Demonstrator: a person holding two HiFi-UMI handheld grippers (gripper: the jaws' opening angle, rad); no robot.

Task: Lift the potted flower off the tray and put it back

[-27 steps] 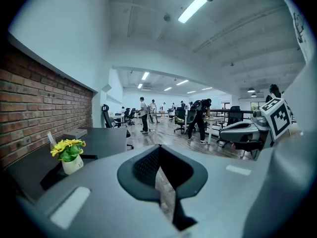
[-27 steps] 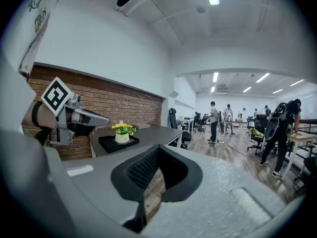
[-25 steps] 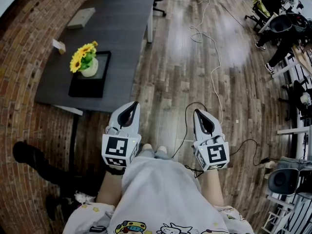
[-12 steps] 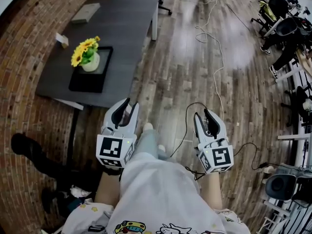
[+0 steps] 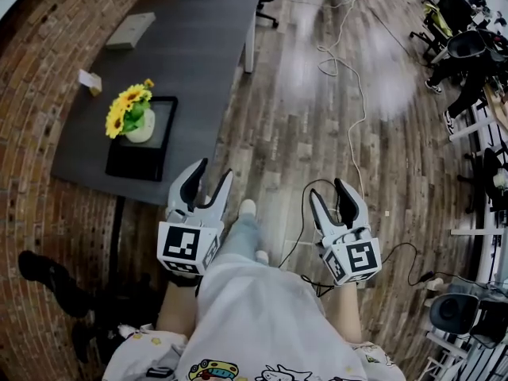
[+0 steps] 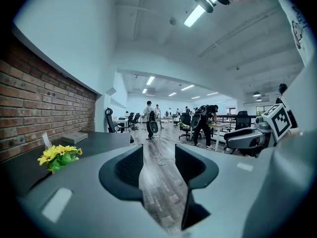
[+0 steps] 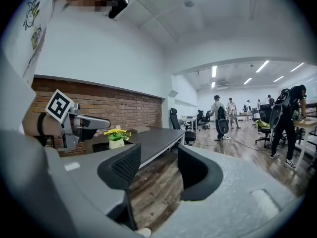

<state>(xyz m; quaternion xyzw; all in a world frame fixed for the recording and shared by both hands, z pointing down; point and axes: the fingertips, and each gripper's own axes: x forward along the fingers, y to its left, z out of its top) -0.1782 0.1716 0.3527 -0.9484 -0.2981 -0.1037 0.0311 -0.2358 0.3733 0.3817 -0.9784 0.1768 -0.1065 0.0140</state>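
Observation:
The potted flower (image 5: pixel 132 116), yellow blooms in a small white pot, stands on a black tray (image 5: pixel 143 152) near the front of a dark table (image 5: pixel 190 46). It also shows at the left in the left gripper view as the potted flower (image 6: pixel 58 156) and as the potted flower (image 7: pixel 116 137) in the right gripper view. My left gripper (image 5: pixel 209 178) hovers over the floor just short of the table's front edge, its jaws opening with nothing between them. My right gripper (image 5: pixel 334 192) is further right over the wood floor, jaws likewise opening and empty.
A flat grey box (image 5: pixel 131 30) and a small card (image 5: pixel 89 80) lie on the table. A brick wall (image 5: pixel 32 94) runs along the left. A cable (image 5: pixel 349 94) snakes over the wood floor. Office chairs (image 5: pixel 464 46) and people stand at the far right.
Both grippers went from shut to open. The table and flower have drawn nearer as the person stepped forward, and the left gripper now nears the table edge.

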